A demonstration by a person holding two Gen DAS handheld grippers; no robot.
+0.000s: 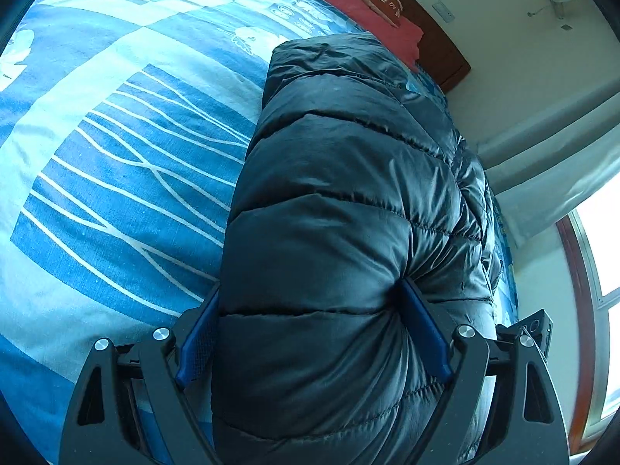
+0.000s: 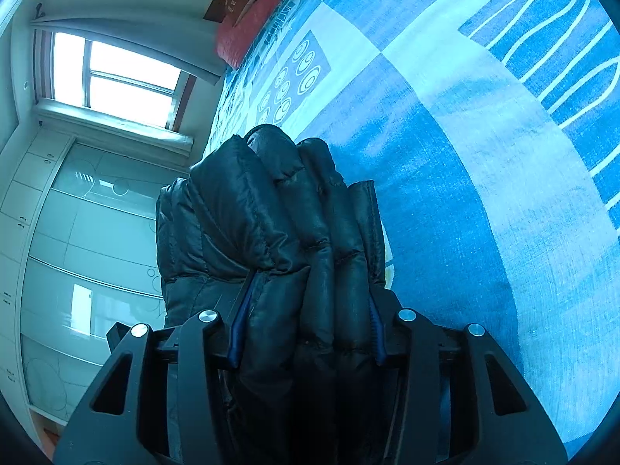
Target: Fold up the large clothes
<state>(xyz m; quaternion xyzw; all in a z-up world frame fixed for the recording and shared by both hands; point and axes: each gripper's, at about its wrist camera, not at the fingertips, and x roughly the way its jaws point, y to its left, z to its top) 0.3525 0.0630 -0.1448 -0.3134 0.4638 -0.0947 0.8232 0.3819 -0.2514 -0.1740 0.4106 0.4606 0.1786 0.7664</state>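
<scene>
A black quilted puffer jacket (image 1: 341, 201) lies folded into a thick bundle on a bed with a blue and white patterned cover (image 1: 116, 147). My left gripper (image 1: 310, 302) is shut on the near end of the jacket, with its blue pads (image 1: 422, 325) pressed into the padding on both sides. In the right wrist view the jacket (image 2: 271, 209) bulges up between the fingers. My right gripper (image 2: 310, 302) is shut on a thick fold of it, blue pads (image 2: 238, 329) pinching several layers. The bed cover (image 2: 465, 155) lies beside and beyond it.
A red pillow (image 1: 360, 4) and a dark wooden headboard (image 1: 438, 50) are at the far end of the bed. A window (image 2: 116, 73) and a glass-fronted wardrobe (image 2: 77, 232) stand past the bed's edge. The wall (image 1: 523, 69) is to the right.
</scene>
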